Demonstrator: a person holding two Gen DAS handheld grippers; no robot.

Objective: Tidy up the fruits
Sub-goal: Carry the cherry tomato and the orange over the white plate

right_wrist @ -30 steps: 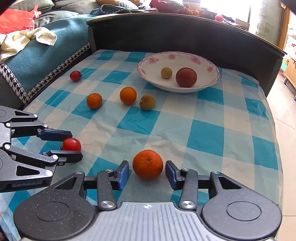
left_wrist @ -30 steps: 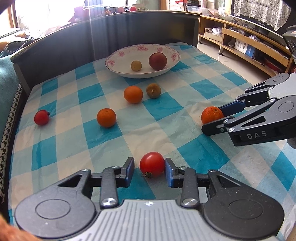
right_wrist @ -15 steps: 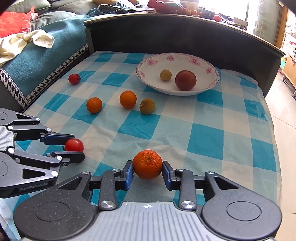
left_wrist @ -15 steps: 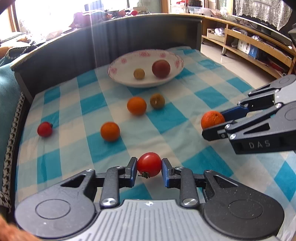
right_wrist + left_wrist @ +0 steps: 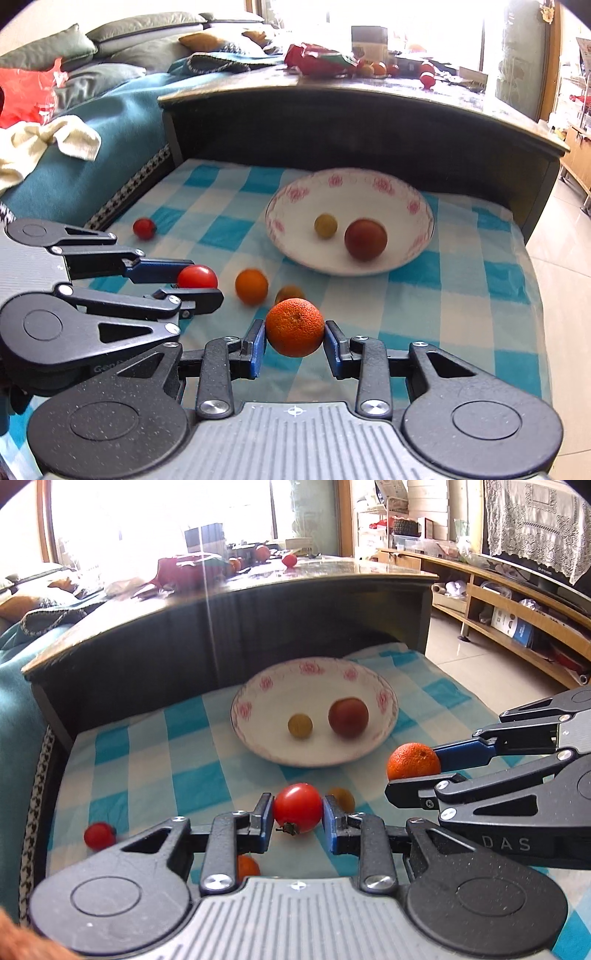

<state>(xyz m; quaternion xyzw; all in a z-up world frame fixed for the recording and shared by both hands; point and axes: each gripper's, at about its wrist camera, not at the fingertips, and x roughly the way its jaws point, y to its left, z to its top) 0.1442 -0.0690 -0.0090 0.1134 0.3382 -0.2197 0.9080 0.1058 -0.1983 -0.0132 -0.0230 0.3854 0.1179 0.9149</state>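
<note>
Blue-and-white checked cloth (image 5: 192,790) covers the low desk, which is backed by a dark curved panel (image 5: 369,136); a teal blanket lies to one side and wooden shelving to the other. Toward the back of the cloth a white bowl with pink flowers (image 5: 384,698) is seen, and inside it lie a dark red fruit (image 5: 348,717) and a small yellowish fruit (image 5: 300,726), apart from each other. The left tongs (image 5: 297,814) are clamped on a red tomato (image 5: 297,808), its stem end turned down, and it is held clear of the cloth. The right tongs (image 5: 294,341) are clamped on a rough-skinned orange (image 5: 294,327), likewise lifted above the cloth, in front of the bowl. On the cloth between the tongs and the bowl an orange fruit (image 5: 251,286) and a brownish fruit (image 5: 290,293) are left lying near each other, the latter partly hidden behind the held orange. A small red tomato (image 5: 144,228) is found well apart near the cloth's edge by the blanket.
</note>
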